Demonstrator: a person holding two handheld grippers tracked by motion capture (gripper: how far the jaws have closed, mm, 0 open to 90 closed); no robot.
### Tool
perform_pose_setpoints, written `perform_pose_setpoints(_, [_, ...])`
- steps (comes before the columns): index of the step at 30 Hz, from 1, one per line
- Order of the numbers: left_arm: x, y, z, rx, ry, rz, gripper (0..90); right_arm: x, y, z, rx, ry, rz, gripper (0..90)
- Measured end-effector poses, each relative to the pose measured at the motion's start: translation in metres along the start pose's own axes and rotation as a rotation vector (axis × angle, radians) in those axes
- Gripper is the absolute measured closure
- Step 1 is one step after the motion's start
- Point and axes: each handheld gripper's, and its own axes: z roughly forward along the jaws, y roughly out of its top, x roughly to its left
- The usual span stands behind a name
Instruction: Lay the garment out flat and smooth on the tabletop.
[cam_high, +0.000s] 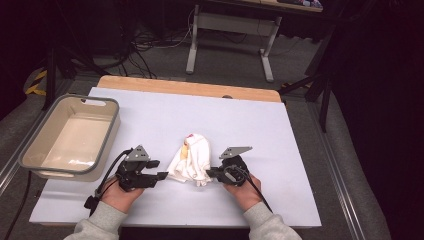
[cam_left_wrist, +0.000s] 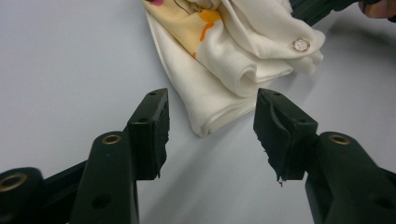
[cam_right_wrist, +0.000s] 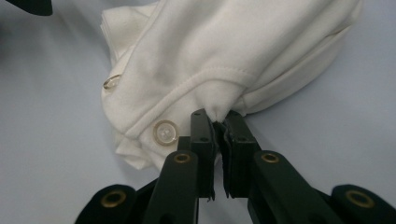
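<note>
Sitting a bit toward the near edge of the white table top (cam_high: 260, 125), roughly mid-width: a crumpled white baby garment (cam_high: 192, 159) with a yellow-orange print and clear snap buttons, bunched into a loose heap. Right gripper (cam_high: 212, 173) pinched tight on a fold of the garment's hem, jaws nearly together with a bit of cloth squeezed between the pads, right next to one of the snaps; clear as day in the right gripper view (cam_right_wrist: 218, 122). Left gripper (cam_high: 161, 170) parked just beside the garment's left side, jaws about half open with nothing between them, only bare table and the folded corner of the fabric just ahead of the tips (cam_left_wrist: 211, 112). Loads of open room: whole far half of the table bare, right side bare out to the edge, and a clear strip along the near edge broken up only by the hands and grey sleeves (cam_high: 265, 225). Only real neighbour is the grey-rimmed beige plastic tub (cam_high: 112, 107) hanging over the left edge, well apart from the garment, left gripper in between. Beyond the far edge, a strip of wooden board (cam_high: 190, 86), then floor, cables and desk legs (cam_high: 192, 45), none of it near the grippers.
</note>
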Motion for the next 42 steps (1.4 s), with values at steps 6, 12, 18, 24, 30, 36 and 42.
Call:
perform_pose_setpoints(6, [-0.001, -0.001, -0.001, -0.013, 0.002, -0.004, 45.7, -0.015, 0.008, -0.027, -0.001, -0.118, -0.055, 85.3])
perform_pose_setpoints(12, [-0.002, -0.002, -0.001, -0.012, 0.015, -0.002, 45.3, -0.038, 0.025, -0.047, -0.014, -0.197, -0.070, 85.2])
perform_pose_setpoints(18, [-0.003, -0.009, -0.007, -0.021, 0.025, -0.017, 45.3, -0.056, 0.038, -0.049, -0.016, -0.232, -0.070, 85.3])
perform_pose_setpoints(24, [-0.004, -0.016, -0.015, -0.030, 0.046, -0.034, 45.3, -0.076, 0.054, -0.044, -0.028, -0.257, -0.077, 85.2])
perform_pose_setpoints(30, [-0.007, -0.022, -0.019, -0.027, 0.061, -0.037, 45.1, -0.097, 0.062, -0.030, -0.038, -0.281, -0.139, 85.0])
perform_pose_setpoints(36, [-0.009, -0.025, -0.021, -0.025, 0.065, -0.042, 45.1, -0.112, 0.061, -0.016, -0.018, -0.306, -0.140, 84.3])
perform_pose_setpoints(42, [-0.008, -0.026, -0.023, -0.034, 0.064, -0.047, 44.8, -0.126, 0.054, -0.016, -0.020, -0.349, -0.062, 72.8])
